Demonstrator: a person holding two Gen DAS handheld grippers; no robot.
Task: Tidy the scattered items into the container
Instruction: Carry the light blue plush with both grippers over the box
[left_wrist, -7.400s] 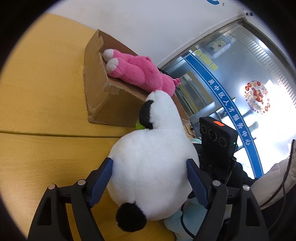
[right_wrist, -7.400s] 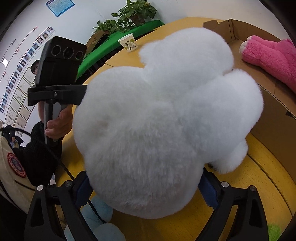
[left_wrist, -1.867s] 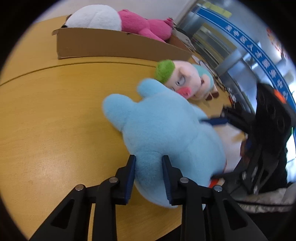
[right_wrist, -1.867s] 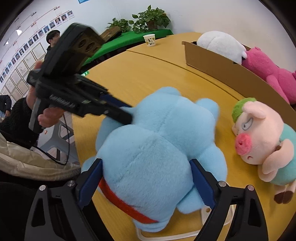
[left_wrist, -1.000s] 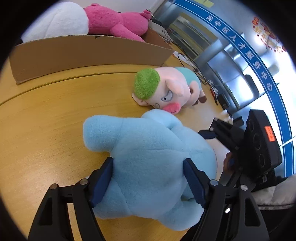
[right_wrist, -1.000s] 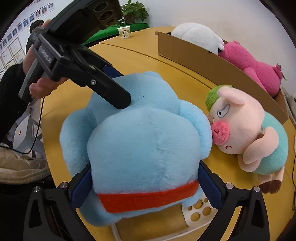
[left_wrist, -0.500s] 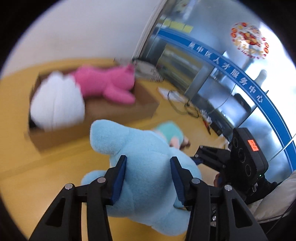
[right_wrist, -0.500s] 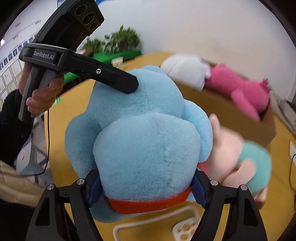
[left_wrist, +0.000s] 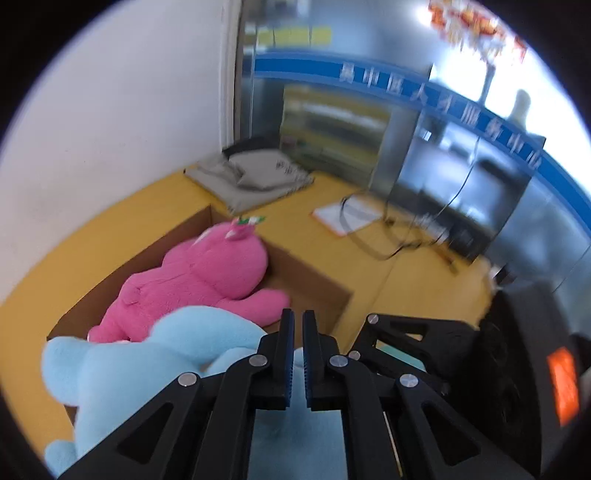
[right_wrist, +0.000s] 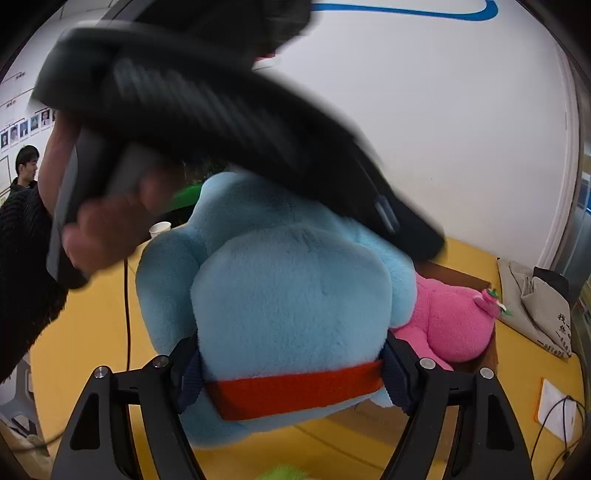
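Blue plush toy (right_wrist: 291, 306): lifted off tabletop, now above cardboard box (left_wrist: 314, 280); right tool (right_wrist: 291, 373) clamps it, left tool (left_wrist: 298, 354) nearly closed, empty.

Long yellow wooden table (left_wrist: 413, 273) below a plain white wall (left_wrist: 122, 110). Grey crumpled cloth bag (left_wrist: 255, 177) at the table's far corner by the wall. White flat paper sheet (left_wrist: 347, 218) with a black looped cable (left_wrist: 384, 236) further along the table. White paper cup (right_wrist: 159, 229) at the table's opposite end. Dark-haired bystander (right_wrist: 25, 166) beyond the table.
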